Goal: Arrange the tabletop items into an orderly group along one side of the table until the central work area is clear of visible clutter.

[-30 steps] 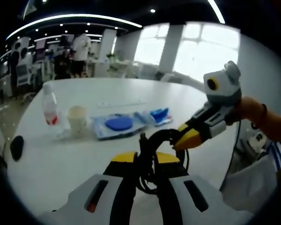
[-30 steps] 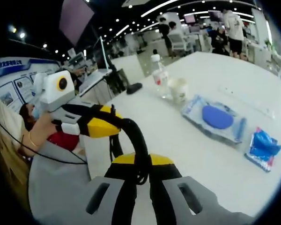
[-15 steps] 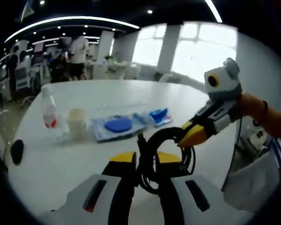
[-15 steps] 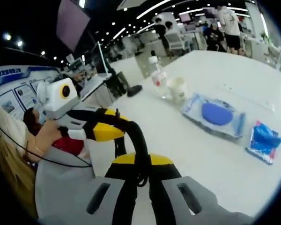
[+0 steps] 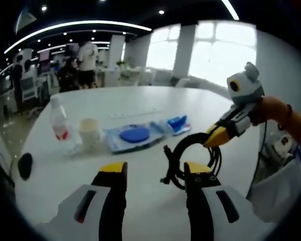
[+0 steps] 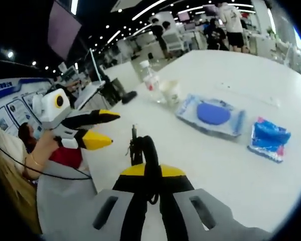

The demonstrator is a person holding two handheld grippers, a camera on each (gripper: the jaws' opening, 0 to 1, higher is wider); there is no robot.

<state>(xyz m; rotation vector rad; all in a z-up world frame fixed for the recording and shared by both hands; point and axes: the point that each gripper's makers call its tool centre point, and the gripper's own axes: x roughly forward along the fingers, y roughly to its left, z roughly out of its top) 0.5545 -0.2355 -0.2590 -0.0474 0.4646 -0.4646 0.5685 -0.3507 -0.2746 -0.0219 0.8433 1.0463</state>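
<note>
Black cable [image 6: 146,155], clamped in right gripper [image 6: 151,176]

Bright windows [image 5: 210,50], ceiling lights [image 5: 70,25]

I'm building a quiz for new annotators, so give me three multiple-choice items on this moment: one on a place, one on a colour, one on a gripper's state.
1. Where does the paper cup stand?
A. beside the water bottle
B. on the blue-disc tray
C. on the floor

2. What colour is the small packet beyond the tray?
A. red
B. blue
C. green

3. How does the left gripper stand?
A. shut on the black cable
B. shut on the cup
C. open, holding nothing

Answers: 1 A, cup and bottle stand side by side on the white table. 2 B, its wrapper is blue in both views. 3 C, its jaws are spread apart while the right gripper grips the cable.
</note>
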